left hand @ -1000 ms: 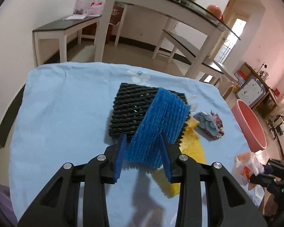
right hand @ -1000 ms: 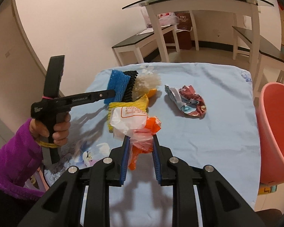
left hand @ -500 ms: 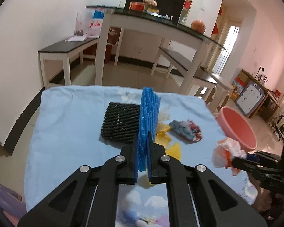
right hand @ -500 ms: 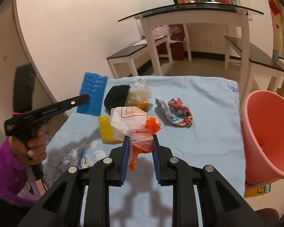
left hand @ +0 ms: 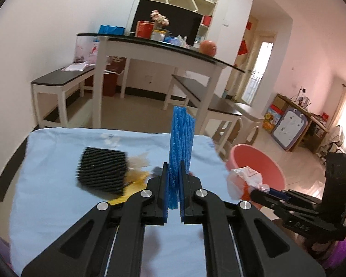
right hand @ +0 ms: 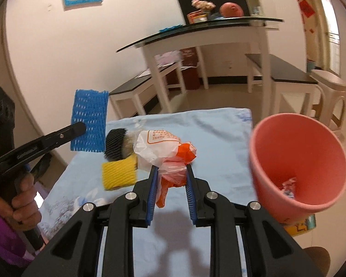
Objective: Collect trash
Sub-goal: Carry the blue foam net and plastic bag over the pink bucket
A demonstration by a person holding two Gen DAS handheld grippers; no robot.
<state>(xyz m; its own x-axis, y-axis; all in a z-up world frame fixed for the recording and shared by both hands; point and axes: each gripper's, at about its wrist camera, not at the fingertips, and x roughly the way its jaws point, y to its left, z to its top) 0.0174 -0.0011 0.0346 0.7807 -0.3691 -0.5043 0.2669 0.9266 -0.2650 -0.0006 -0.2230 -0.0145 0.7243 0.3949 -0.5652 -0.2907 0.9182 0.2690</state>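
Note:
My left gripper (left hand: 173,173) is shut on a blue foam net (left hand: 181,138), held upright above the table; the net also shows in the right wrist view (right hand: 90,121). My right gripper (right hand: 171,173) is shut on a crumpled white and orange plastic bag (right hand: 163,150), also seen in the left wrist view (left hand: 244,180). A pink bin (right hand: 297,161) stands off the table's right edge with a wrapper inside. A black foam net (left hand: 101,169) and a yellow foam net (right hand: 118,173) lie on the light blue tablecloth (left hand: 57,184).
A pale crumpled wrapper (left hand: 138,161) lies beside the black net. Beyond the table stand a tall glass-topped table (left hand: 161,46) and dark benches (left hand: 62,78). A stool (right hand: 327,92) stands behind the bin.
My left gripper closed on the blue net and lifted it off the table. My right gripper rose with the bag and swung toward the pink bin.

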